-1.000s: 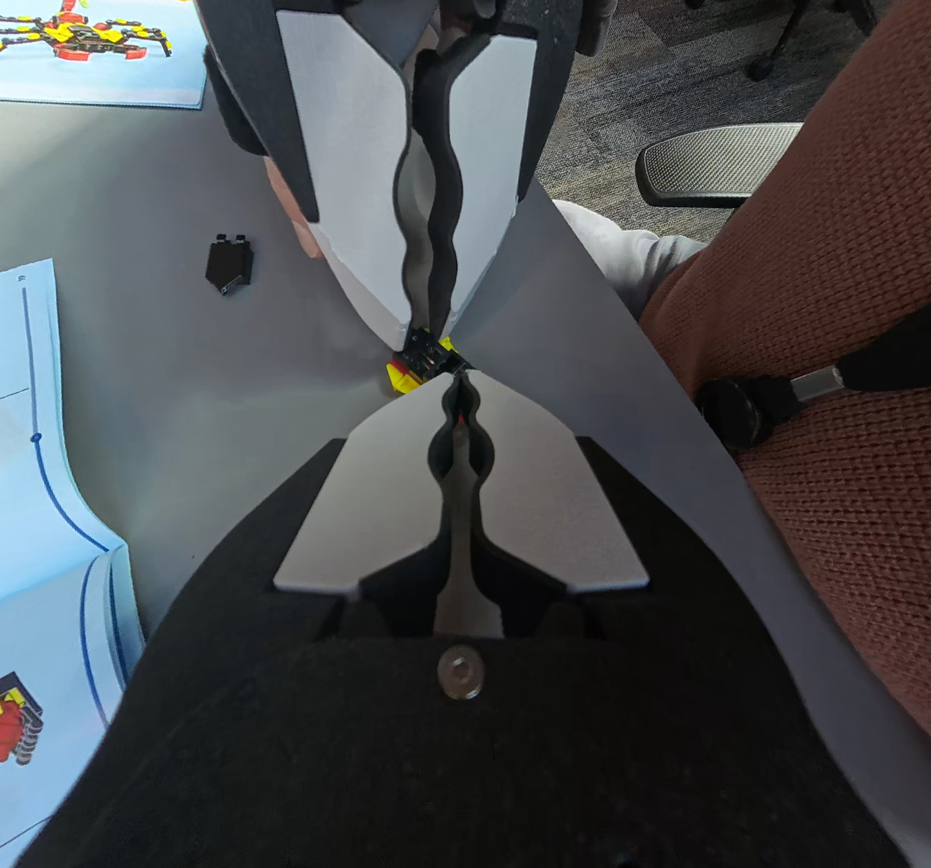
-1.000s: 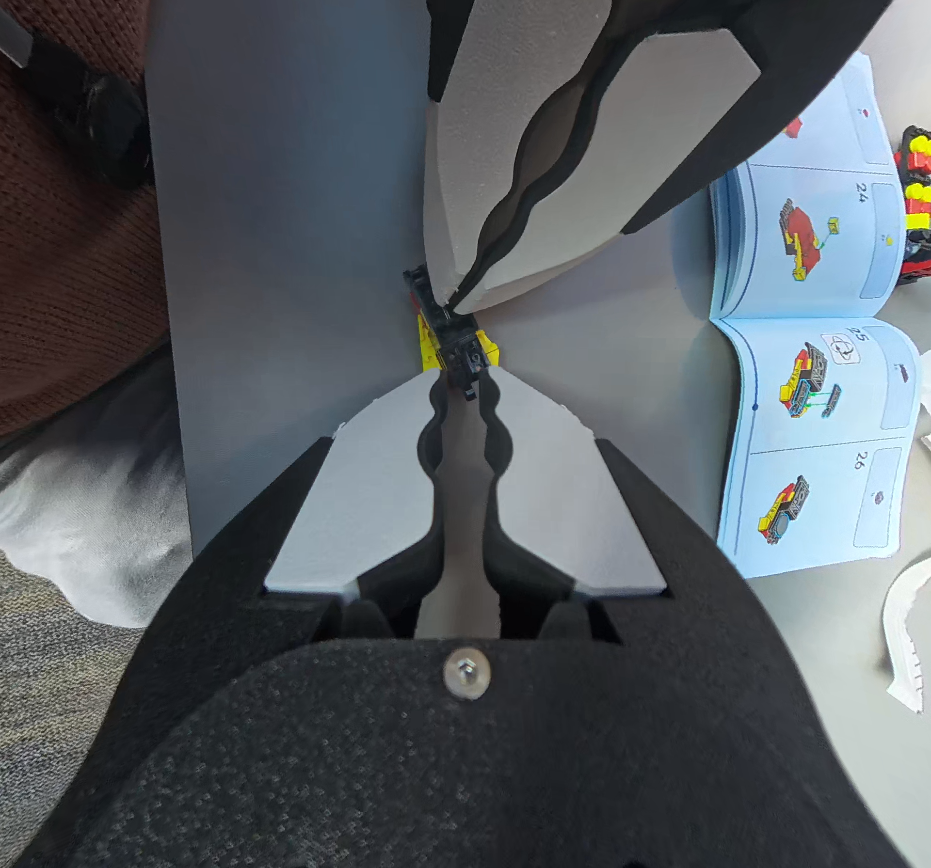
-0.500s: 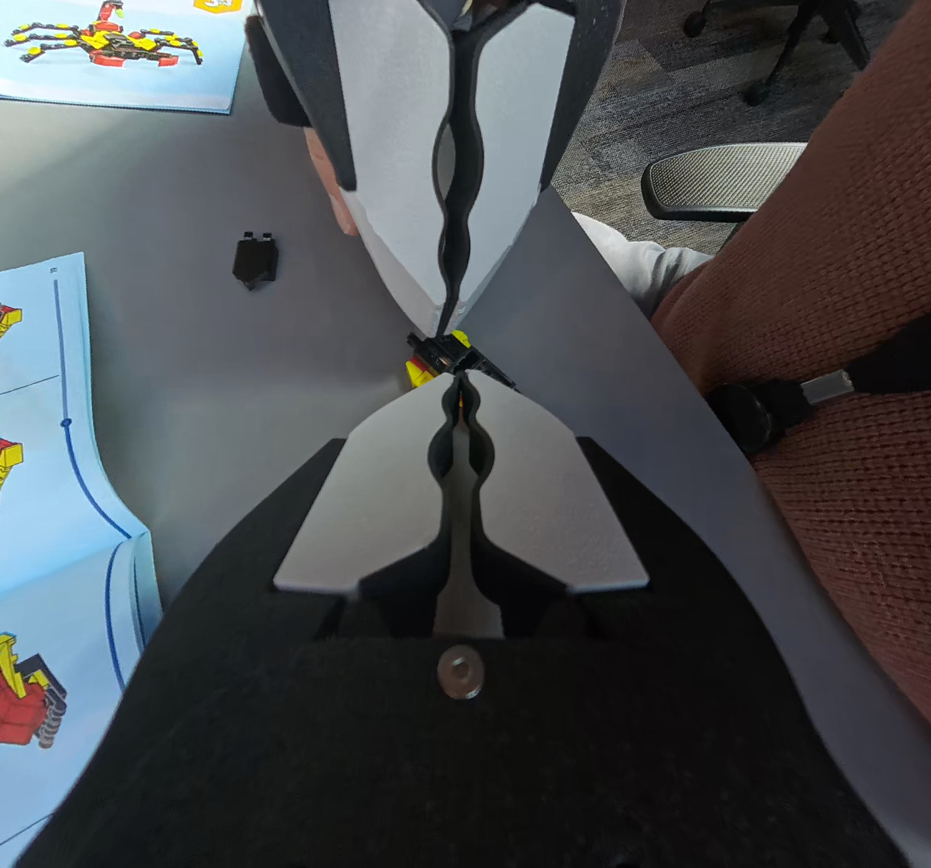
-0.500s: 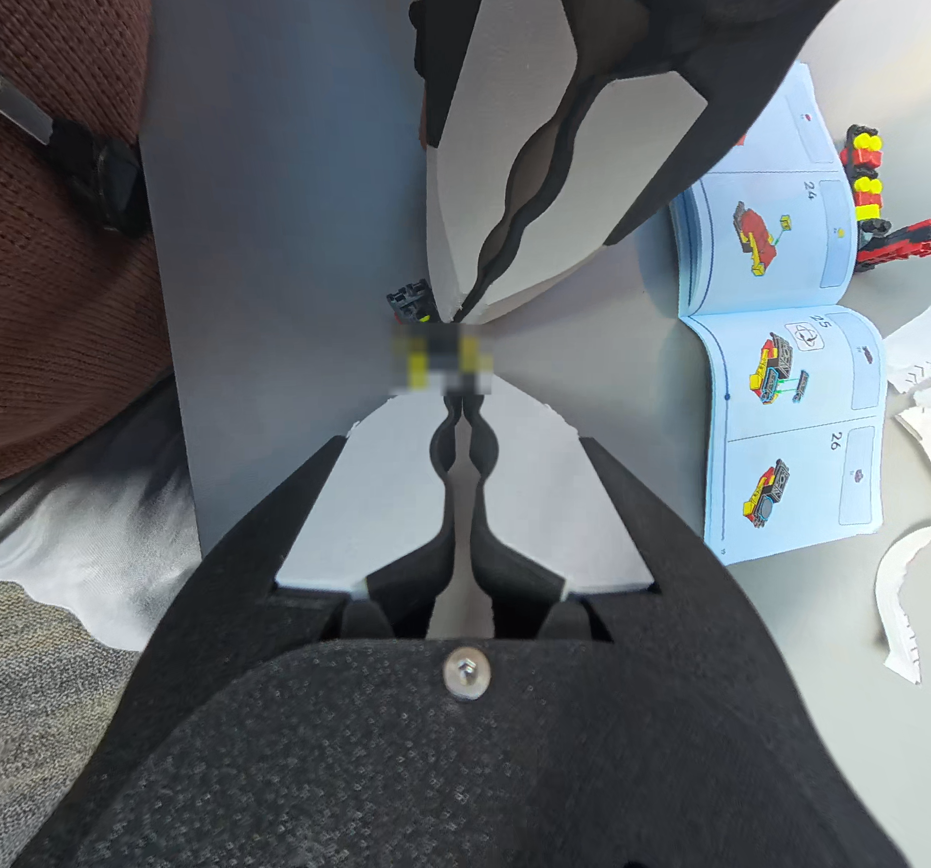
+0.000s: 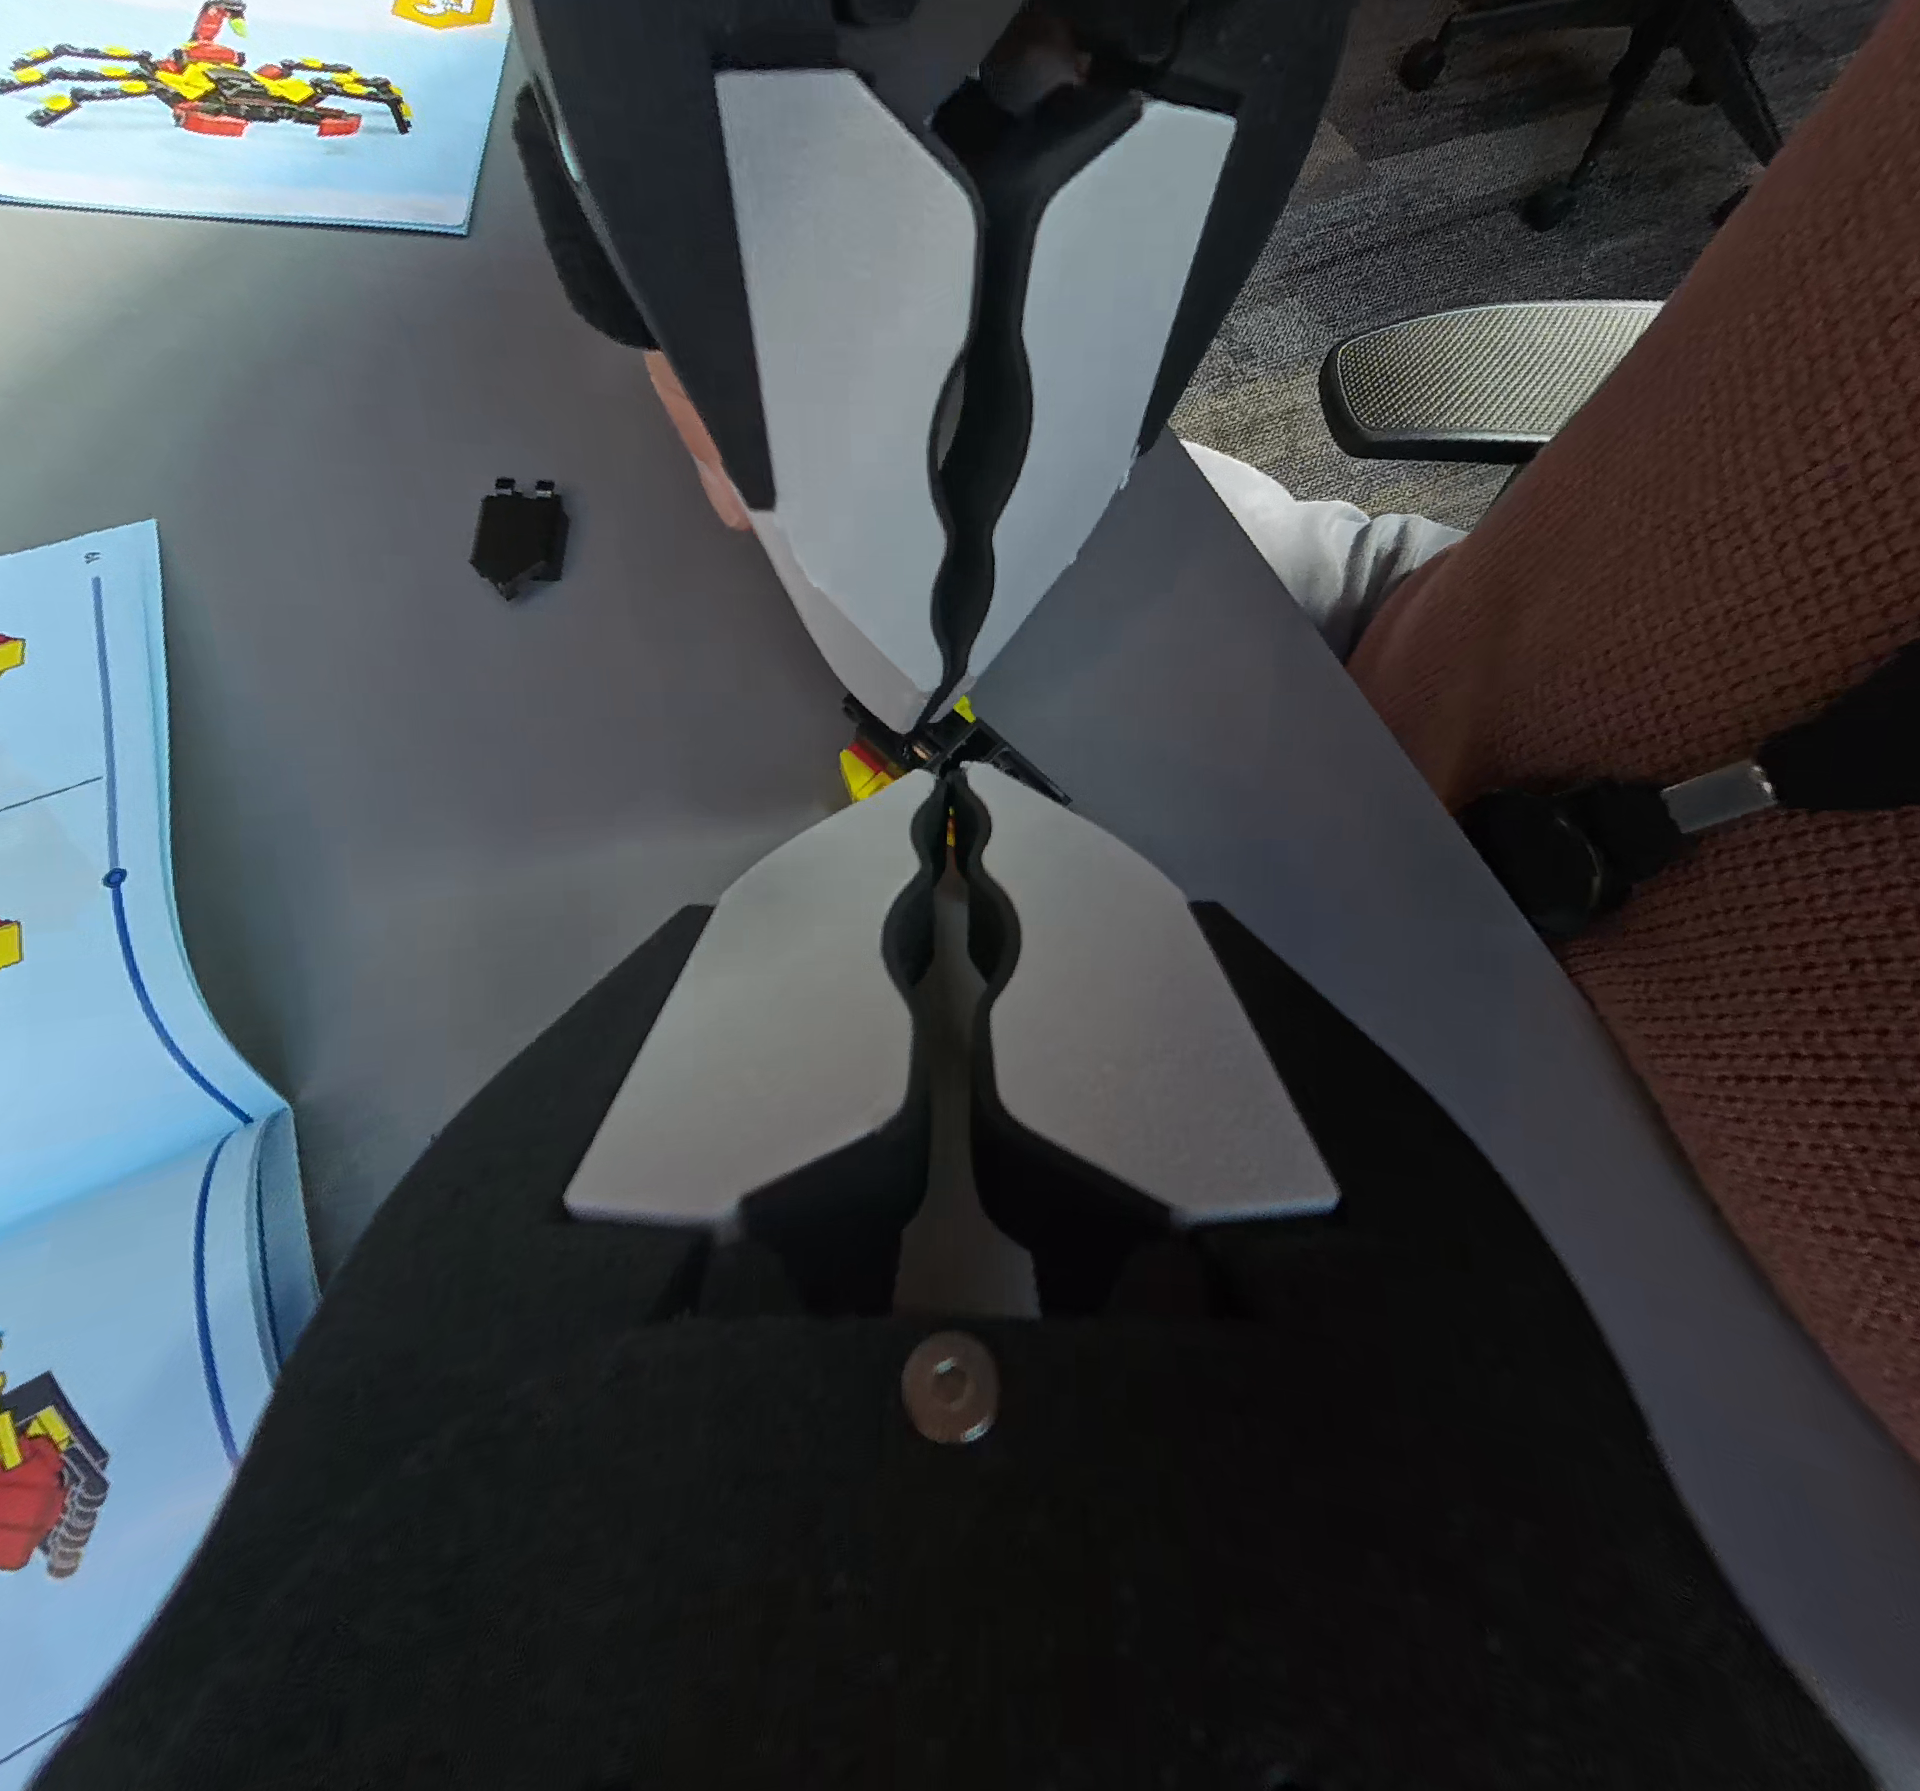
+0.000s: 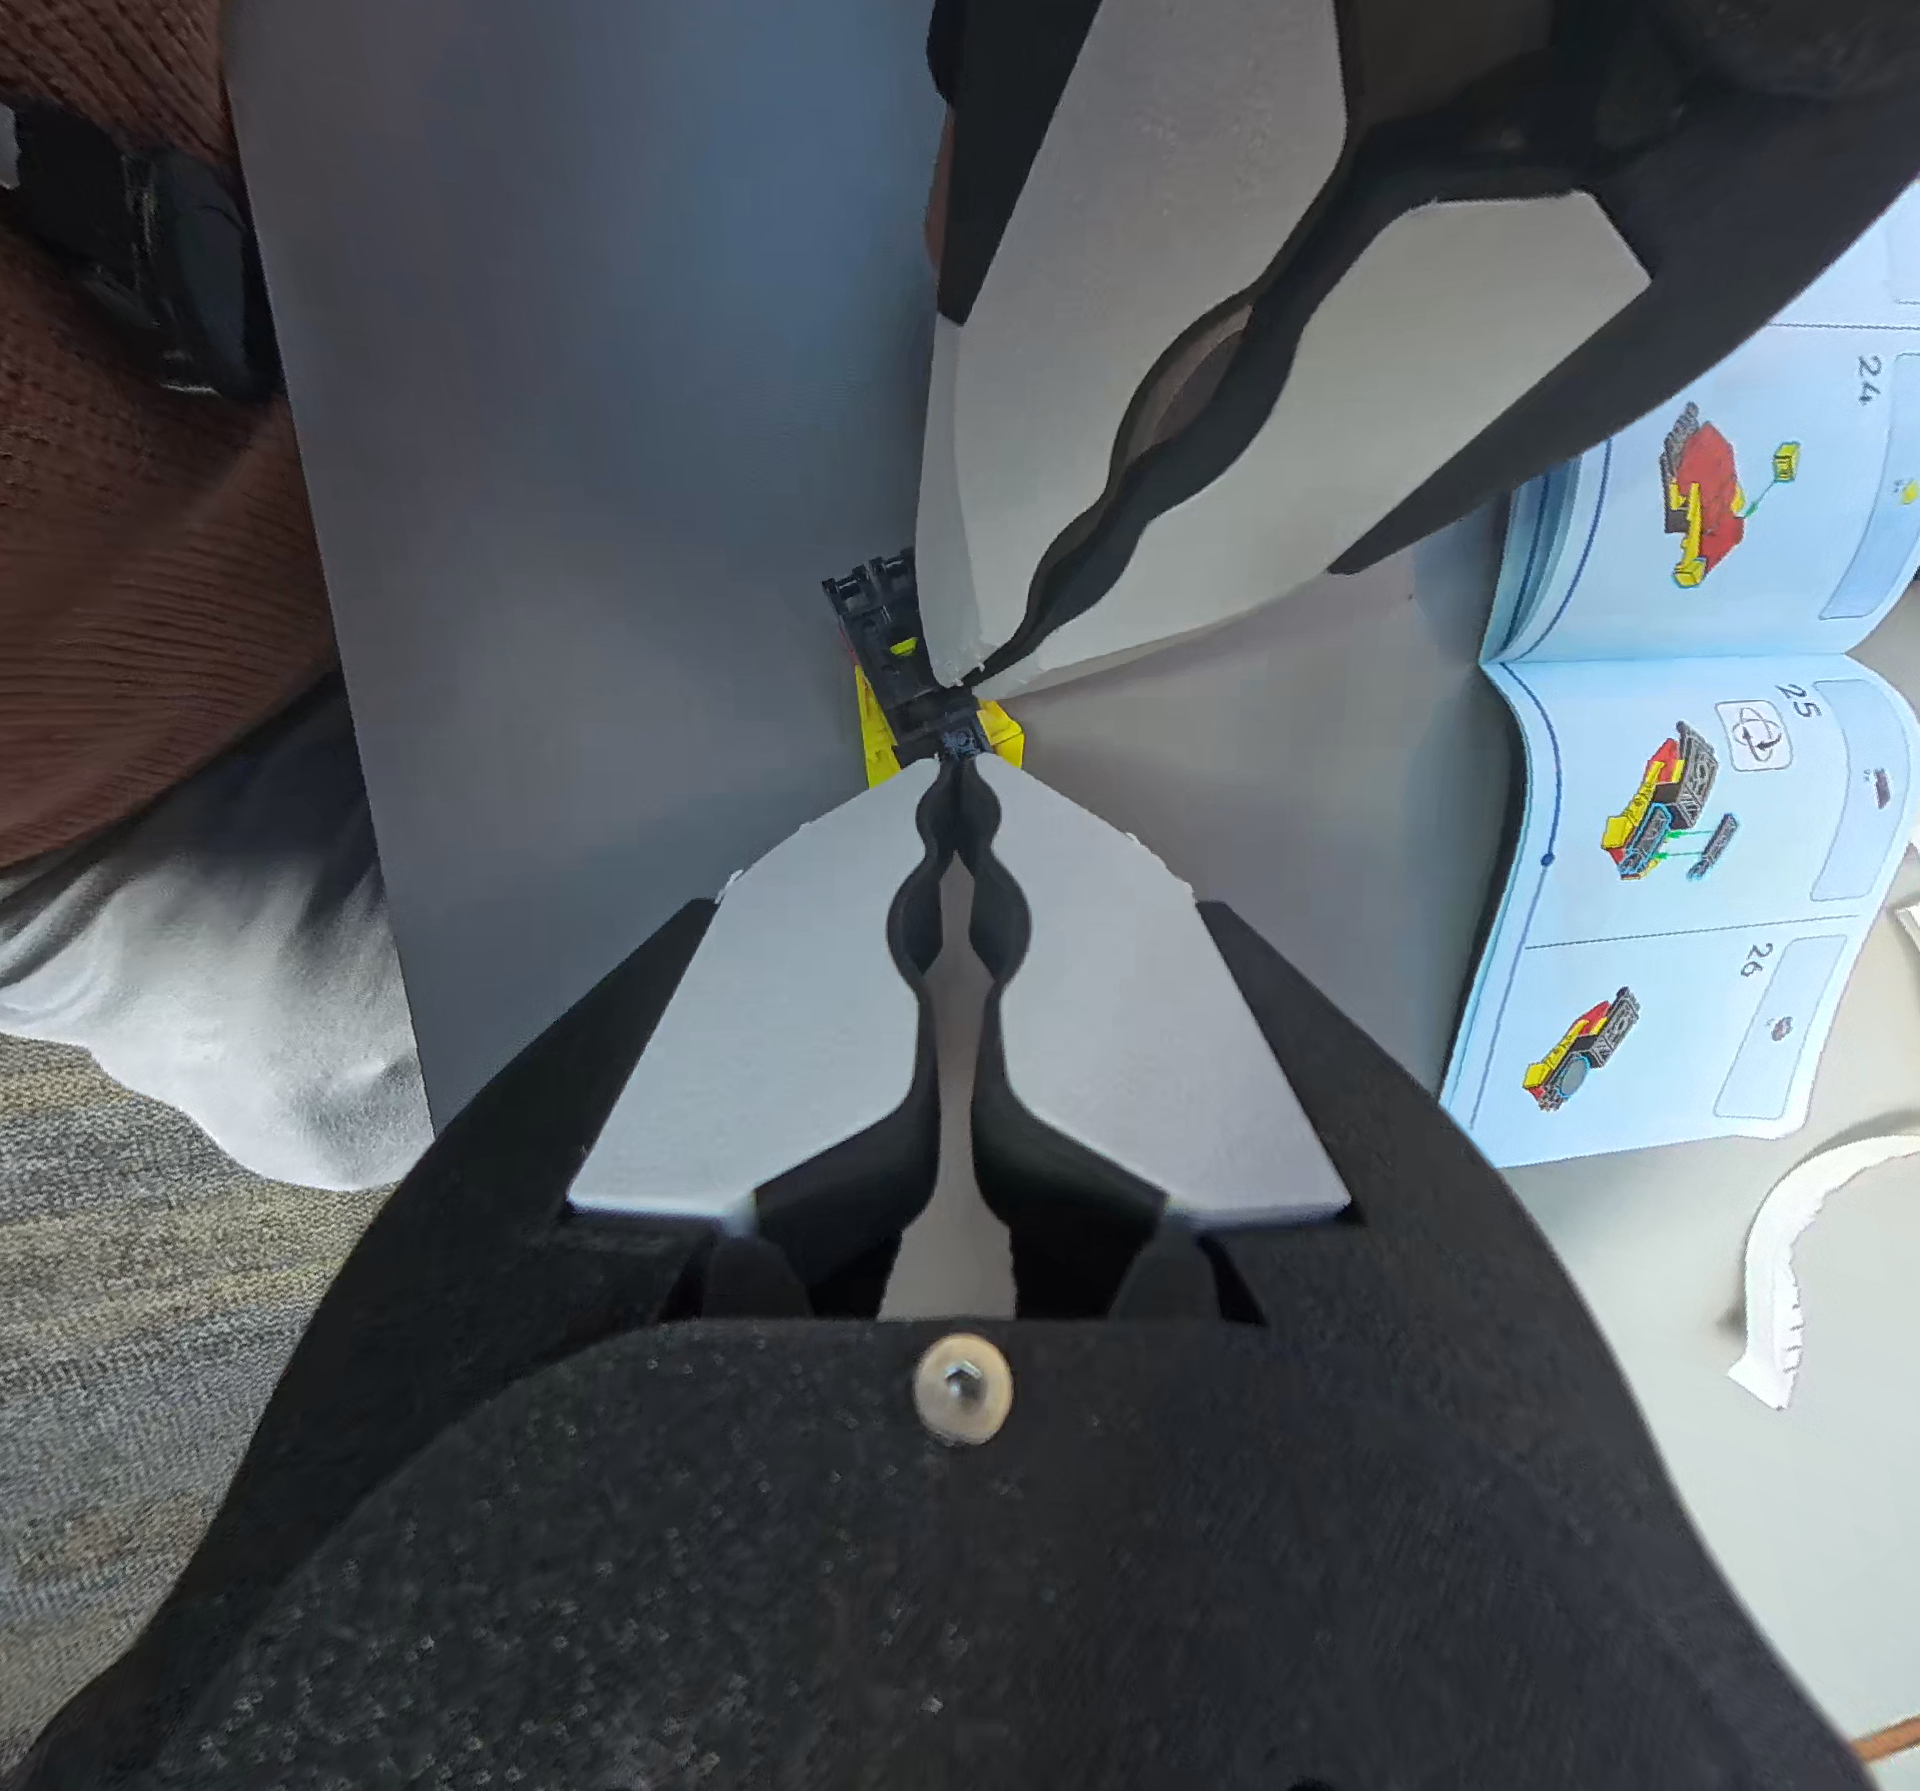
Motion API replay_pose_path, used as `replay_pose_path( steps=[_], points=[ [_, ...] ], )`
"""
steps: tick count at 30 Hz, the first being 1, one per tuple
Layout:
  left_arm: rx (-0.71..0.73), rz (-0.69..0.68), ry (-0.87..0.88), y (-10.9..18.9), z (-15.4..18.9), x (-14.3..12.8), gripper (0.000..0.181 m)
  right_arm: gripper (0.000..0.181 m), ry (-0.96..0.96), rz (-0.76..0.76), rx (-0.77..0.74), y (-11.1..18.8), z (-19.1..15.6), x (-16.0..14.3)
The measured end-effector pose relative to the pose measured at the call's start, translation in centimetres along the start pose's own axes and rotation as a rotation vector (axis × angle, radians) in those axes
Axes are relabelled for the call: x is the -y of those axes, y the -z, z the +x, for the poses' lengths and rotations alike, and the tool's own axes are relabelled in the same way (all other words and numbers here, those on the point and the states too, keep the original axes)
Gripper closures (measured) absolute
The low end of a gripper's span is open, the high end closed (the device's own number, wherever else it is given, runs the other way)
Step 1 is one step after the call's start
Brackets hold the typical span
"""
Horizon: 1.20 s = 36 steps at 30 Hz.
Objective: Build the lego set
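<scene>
A small lego assembly (image 5: 896, 756) of black, yellow and red bricks hangs above the grey table (image 5: 364, 806), pinched between both grippers, which meet tip to tip. My left gripper (image 5: 951, 777) is shut on its near side. My right gripper (image 5: 940, 715) comes in from the top, shut on the far side. In the right wrist view my right gripper (image 6: 956, 771) is shut on the assembly (image 6: 891, 671), whose black end sticks out up and left. The left gripper (image 6: 972, 673) comes in from the upper right. Most of the assembly is hidden by the fingertips.
A loose black brick (image 5: 516, 541) lies on the table to the left. An open instruction booklet (image 6: 1683, 806) and a closed one (image 5: 239, 68) lie nearby, with a white paper scrap (image 6: 1782, 1253). A person's brown sleeve (image 5: 1714, 702) is beyond the table edge, near a chair armrest (image 5: 1486, 380). Less than 4 cm separates the two grippers' tips.
My right gripper's jaws have narrowed on the assembly. The left gripper has tilted, and the assembly's black end now sticks out farther to the upper left in the right wrist view.
</scene>
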<state>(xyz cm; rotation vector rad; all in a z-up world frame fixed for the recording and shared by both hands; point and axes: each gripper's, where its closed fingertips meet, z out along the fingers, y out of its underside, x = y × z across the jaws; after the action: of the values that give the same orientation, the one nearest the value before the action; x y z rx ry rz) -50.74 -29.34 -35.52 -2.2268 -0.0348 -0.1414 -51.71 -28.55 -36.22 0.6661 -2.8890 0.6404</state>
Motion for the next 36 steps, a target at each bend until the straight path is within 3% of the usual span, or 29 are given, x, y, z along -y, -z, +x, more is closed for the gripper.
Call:
replay_pose_path(
  steps=[19, 25, 36],
  points=[
    [0.013, 0.035, 0.016, 0.09, 0.18, -0.08, 0.181, 0.181, -0.005, -0.211, 0.003, -0.19, -0.2, 0.21],
    [0.015, 0.034, 0.011, 0.1, 0.18, -0.1, 0.181, 0.181, -0.067, -0.191, 0.034, -0.21, -0.2, 0.21],
    [0.013, 0.027, 0.005, 0.15, 0.19, -0.13, 0.18, 0.181, -0.396, -0.049, 0.022, -0.22, -0.05, 0.2]
  ],
)
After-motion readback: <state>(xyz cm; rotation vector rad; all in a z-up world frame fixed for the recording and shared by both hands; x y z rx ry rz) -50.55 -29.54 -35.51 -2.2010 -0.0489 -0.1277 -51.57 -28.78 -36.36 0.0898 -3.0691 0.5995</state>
